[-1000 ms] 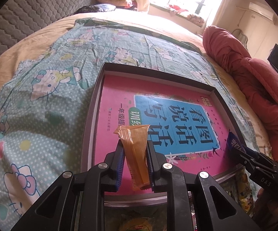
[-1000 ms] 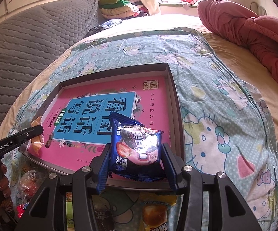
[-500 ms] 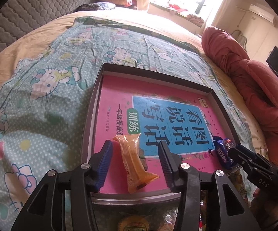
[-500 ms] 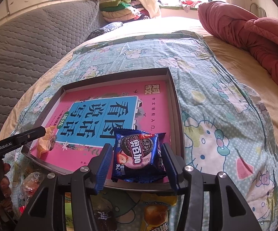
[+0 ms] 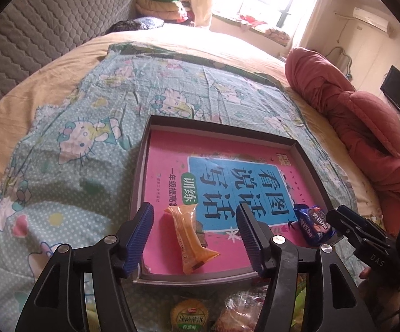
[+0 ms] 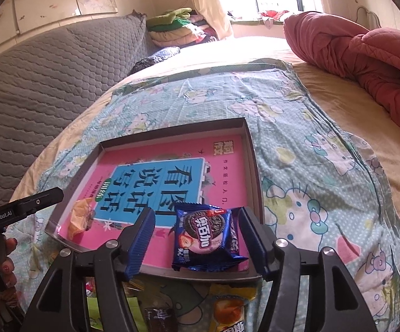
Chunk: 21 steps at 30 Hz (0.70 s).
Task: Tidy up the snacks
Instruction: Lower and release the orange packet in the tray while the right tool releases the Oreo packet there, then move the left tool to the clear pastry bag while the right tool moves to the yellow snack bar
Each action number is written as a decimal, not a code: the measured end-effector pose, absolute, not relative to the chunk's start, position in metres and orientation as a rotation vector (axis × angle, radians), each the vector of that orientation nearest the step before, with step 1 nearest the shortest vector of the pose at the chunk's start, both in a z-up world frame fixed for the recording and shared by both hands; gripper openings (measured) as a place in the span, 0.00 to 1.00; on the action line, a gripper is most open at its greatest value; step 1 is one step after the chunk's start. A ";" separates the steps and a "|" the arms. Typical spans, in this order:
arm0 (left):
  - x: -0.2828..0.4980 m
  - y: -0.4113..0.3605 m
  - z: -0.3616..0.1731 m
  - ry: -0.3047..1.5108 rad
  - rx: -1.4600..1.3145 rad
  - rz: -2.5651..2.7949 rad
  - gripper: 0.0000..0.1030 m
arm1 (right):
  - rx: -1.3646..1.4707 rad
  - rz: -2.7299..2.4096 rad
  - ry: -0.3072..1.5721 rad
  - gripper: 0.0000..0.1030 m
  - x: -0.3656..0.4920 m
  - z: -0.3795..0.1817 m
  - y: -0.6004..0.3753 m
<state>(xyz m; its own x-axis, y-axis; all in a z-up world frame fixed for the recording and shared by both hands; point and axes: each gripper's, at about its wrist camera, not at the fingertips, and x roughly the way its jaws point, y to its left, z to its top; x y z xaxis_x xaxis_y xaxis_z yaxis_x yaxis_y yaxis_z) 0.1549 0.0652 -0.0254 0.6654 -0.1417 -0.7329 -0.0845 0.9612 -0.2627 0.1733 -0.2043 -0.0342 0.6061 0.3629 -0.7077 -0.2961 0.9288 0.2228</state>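
A shallow grey tray with a pink and blue book cover inside lies on the bed. An orange snack packet lies in its near left part; it also shows in the right wrist view. A blue Oreo packet lies in the near right part, also seen in the left wrist view. My left gripper is open, with the orange packet lying loose between its jaws. My right gripper is open around the blue packet, which rests on the tray.
Several loose snack packets lie on the bedsheet in front of the tray: a green round one, a clear red one, a yellow one. A red quilt is piled at right, a grey headboard at left.
Both grippers opened and released their packets onto the tray, then drew back a little toward the near edge. The orange and blue packets now lie flat in the tray.
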 end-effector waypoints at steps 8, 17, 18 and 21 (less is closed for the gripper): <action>0.139 0.068 -0.012 0.809 -0.261 0.000 0.68 | 0.081 0.397 0.811 0.61 0.168 -0.025 -0.204; 0.122 0.075 0.005 0.781 -0.259 0.030 0.68 | 0.106 0.415 0.781 0.65 0.163 -0.014 -0.210; 0.119 0.077 0.007 0.780 -0.261 0.035 0.68 | 0.107 0.419 0.776 0.65 0.162 -0.012 -0.210; 0.112 0.080 0.011 0.781 -0.272 0.039 0.68 | 0.108 0.425 0.773 0.65 0.161 -0.010 -0.212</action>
<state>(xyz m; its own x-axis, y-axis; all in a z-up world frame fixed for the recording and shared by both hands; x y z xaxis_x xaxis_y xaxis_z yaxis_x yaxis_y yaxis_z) 0.1120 0.0799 0.0108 0.7117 -0.0661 -0.6994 -0.1347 0.9642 -0.2282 0.1606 -0.2116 -0.0101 0.6361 0.4107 -0.6532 -0.3324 0.9098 0.2484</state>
